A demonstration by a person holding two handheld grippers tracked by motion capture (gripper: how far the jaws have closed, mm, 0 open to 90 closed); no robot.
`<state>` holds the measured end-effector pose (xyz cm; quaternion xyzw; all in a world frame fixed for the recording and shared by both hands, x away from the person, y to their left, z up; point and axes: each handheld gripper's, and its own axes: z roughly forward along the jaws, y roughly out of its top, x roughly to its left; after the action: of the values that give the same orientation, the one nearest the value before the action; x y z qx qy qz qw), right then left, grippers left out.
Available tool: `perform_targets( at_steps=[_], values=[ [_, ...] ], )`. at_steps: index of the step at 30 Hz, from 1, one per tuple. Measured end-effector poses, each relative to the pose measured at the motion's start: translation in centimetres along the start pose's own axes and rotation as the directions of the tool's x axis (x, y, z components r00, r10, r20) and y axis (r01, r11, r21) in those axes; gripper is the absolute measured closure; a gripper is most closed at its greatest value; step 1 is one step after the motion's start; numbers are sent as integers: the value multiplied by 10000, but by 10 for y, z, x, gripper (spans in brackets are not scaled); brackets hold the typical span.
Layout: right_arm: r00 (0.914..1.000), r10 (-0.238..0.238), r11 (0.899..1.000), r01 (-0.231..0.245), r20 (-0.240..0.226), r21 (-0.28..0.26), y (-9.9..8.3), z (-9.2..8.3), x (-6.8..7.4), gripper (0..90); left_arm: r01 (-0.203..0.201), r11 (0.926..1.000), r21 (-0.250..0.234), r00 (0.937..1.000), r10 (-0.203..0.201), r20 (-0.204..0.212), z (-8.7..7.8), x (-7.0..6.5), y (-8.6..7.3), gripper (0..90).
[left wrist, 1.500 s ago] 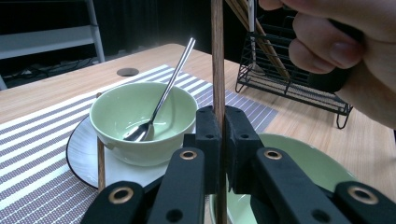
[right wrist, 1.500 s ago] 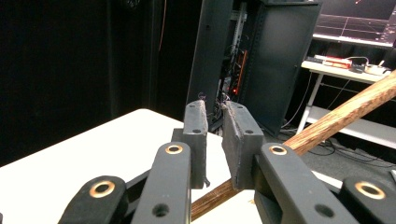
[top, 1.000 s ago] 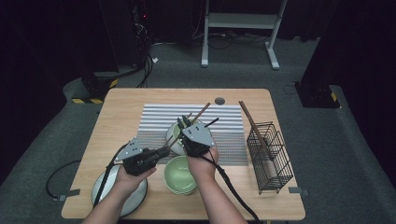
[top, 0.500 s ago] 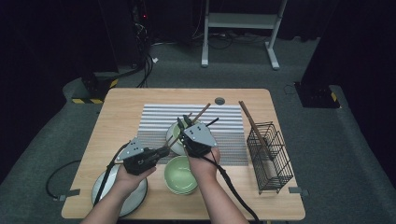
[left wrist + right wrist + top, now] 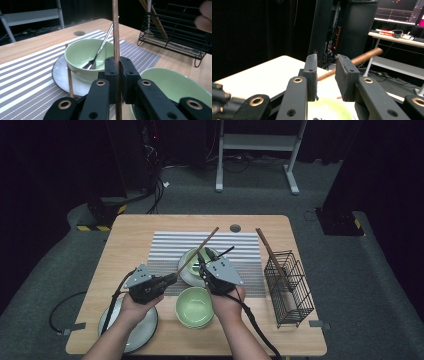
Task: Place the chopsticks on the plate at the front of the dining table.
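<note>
Chopstick (image 5: pixel 115 37) clamped between our left gripper (image 5: pixel 117 75) fingers; right gripper (image 5: pixel 326 77) fingers, just opening, hold nothing; next, we judge, racking it.

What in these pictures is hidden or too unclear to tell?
- High view: the right gripper covers much of the far bowl, so its contents stay hidden.
- Right gripper view: the chopstick is blurred and passes behind the open jaws.
- Left gripper view: the left gripper, shut on the chopstick, hides part of the near bowl.

chopstick (image 5: pixel 115 30): wood, matt | bowl (image 5: pixel 86 53): glossy ceramic | rack (image 5: pixel 289 282): blk wire
</note>
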<state>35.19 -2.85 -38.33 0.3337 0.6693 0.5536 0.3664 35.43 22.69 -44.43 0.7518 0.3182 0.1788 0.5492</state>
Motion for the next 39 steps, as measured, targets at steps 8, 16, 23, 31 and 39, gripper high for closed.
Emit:
perform_targets(
  at_steps=[8,16,23,31,39],
  values=[
    [9995,-157,9994,149,262,302,-18,-20,-12,686,125,9998,125,9996,-122,-253,-5,7,-1,848],
    [9988,-76,9966,35,493,817,-44,-37,-23,659,330,9988,352,9980,-310,-560,-6,16,-2,848],
    [9977,77,9898,-173,677,1413,-68,-50,-34,623,306,9979,568,9961,-258,-841,-5,23,-3,848],
    [9963,208,9835,-355,840,1775,-88,-56,-38,585,370,9964,766,9918,-273,-1251,-8,30,-5,848],
    [9899,601,9695,-886,1287,2286,-108,-64,-49,527,337,9935,1087,9871,-161,-1595,-9,37,-7,848]
  ],
)
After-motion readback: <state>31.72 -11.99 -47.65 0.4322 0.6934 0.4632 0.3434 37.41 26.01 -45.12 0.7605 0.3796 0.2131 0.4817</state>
